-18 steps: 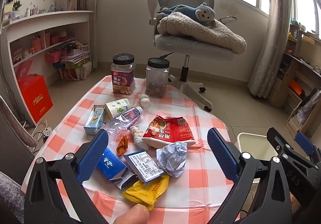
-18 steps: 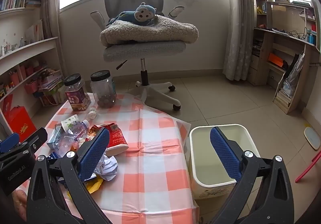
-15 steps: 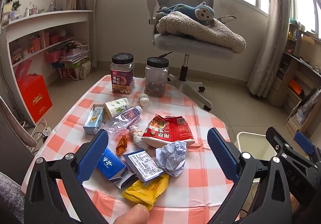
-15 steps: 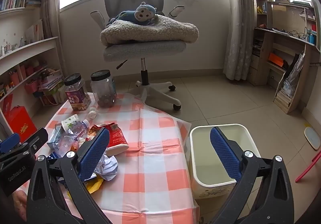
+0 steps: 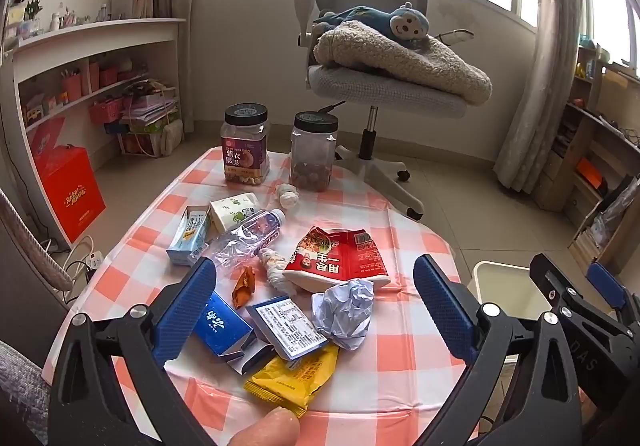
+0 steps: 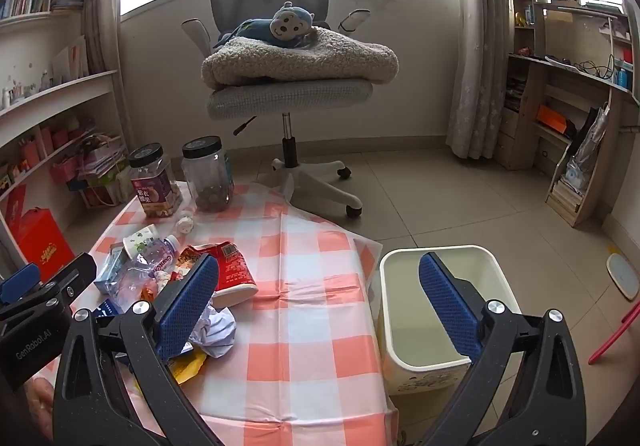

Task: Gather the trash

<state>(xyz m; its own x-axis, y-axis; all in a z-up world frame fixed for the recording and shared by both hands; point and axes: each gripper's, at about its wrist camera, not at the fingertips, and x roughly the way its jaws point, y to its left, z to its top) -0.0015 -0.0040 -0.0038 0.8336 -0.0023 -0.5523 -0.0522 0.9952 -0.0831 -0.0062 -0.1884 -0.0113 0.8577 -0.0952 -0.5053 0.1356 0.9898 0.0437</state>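
Trash lies on the checked table (image 5: 404, 358): a crumpled white paper ball (image 5: 346, 312), a red snack bag (image 5: 340, 260), a yellow packet (image 5: 294, 376), a blue carton (image 5: 220, 326), a label card (image 5: 288, 326), a crushed clear bottle (image 5: 244, 236) and an orange wrapper (image 5: 244, 284). My left gripper (image 5: 314, 310) is open and empty, held above the near pile. My right gripper (image 6: 320, 302) is open and empty, above the table's right edge beside the white bin (image 6: 444, 318). The bin also shows in the left wrist view (image 5: 506, 290).
Two black-lidded jars (image 5: 245, 144) (image 5: 313, 152) stand at the table's far end, with a milk carton (image 5: 190, 234) and a small white carton (image 5: 234, 208) nearer. A grey office chair (image 5: 376, 86) with a blanket and plush monkey stands behind. Shelves line both walls.
Both grippers have stayed open. The views have barely shifted; nothing on the table has moved.
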